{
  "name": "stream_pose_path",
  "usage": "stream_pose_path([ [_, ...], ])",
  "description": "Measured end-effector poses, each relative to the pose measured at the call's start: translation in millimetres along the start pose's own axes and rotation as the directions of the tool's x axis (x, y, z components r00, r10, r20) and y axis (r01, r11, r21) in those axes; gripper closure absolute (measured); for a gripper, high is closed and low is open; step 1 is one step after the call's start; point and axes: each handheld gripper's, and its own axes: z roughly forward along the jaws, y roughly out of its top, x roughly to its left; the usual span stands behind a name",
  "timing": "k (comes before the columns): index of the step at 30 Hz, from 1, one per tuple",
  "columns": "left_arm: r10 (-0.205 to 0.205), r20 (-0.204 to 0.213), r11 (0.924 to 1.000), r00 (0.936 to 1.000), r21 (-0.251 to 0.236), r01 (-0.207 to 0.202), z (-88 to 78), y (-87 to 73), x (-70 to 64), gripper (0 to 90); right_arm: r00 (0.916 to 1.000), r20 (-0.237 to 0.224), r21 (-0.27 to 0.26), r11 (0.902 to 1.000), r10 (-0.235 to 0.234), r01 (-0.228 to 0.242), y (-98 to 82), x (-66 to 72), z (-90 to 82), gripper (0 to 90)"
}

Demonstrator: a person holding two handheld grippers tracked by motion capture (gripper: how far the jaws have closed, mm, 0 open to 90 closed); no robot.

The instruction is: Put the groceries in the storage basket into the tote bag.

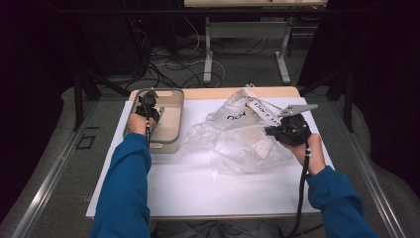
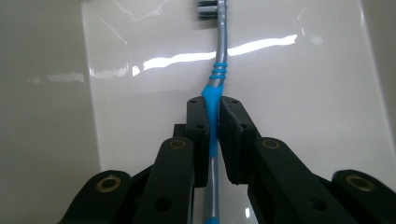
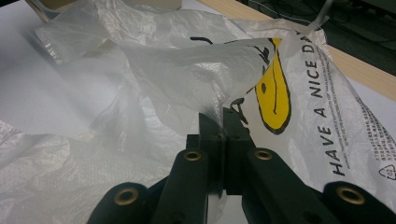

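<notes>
A white-topped table with a bare wooden strip along its far edge fills the middle of the high view, and two blue sleeves come in over its near edge. On its right half lies the biggest loose thing, a crumpled clear plastic bag printed with a yellow smiley face and the words "HAVE A NICE DAY"; it spreads from near the table's middle toward the far right edge and sits just beside the tray. The beige tray with a raised grey rim stands on the far left part of the table, its long side running away from the person.

The right gripper, carrying a grey three-cornered plate on top, is at the bag's right side. In the right gripper view its jaws are pressed together on a raised fold of the thin film, just left of the smiley print, so the bag is pinched and lifted there.

The left gripper hangs over the tray's left half, pointing down into it. In the left gripper view its jaws clamp the blue rubber grip of a toothbrush with a silver handle. The handle runs straight out between the pads over the glossy tray floor, and its bristle head, blurred, lies at the far end of the tray.
</notes>
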Motion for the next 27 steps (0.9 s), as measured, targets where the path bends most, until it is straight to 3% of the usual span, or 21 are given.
stream_pose_path([
  [6,-0.003,-0.012,1.0,0.9999,0.004,0.003,0.1,1.6,1.7,80.2,1.0,-0.001,0.0,1.0,-0.004,0.004,-0.2,-0.6,-0.1,90.0],
  [9,0.002,-0.027,0.9999,0.9996,-0.015,-0.003,-0.3,4.2,1.2,62.4,1.0,0.0,0.001,1.0,-0.003,0.003,-0.2,-0.8,0.3,90.0],
  [11,0.028,-0.033,0.9993,0.9991,-0.025,-0.028,0.4,5.9,1.3,60.2,1.0,-0.004,0.005,1.0,0.001,-0.001,-0.2,-1.2,0.6,90.0],
  [14,0.047,-0.033,0.9978,0.9984,-0.045,-0.048,4.6,8.0,-1.2,60.6,1.0,0.0,0.005,1.0,0.0,0.0,-0.5,-1.3,1.2,90.0],
  [18,0.072,-0.049,0.9957,0.9962,-0.056,-0.074,10.3,10.5,-6.8,69.9,1.0,-0.002,0.005,1.0,-0.002,0.002,-0.7,-1.3,1.6,90.0],
  [27,0.059,-0.039,0.996,0.9975,-0.066,-0.061,14.9,8.3,-7.5,74.0,1.0,-0.004,0.008,1.0,0.001,-0.001,-1.8,-1.9,0.8,90.0],
])
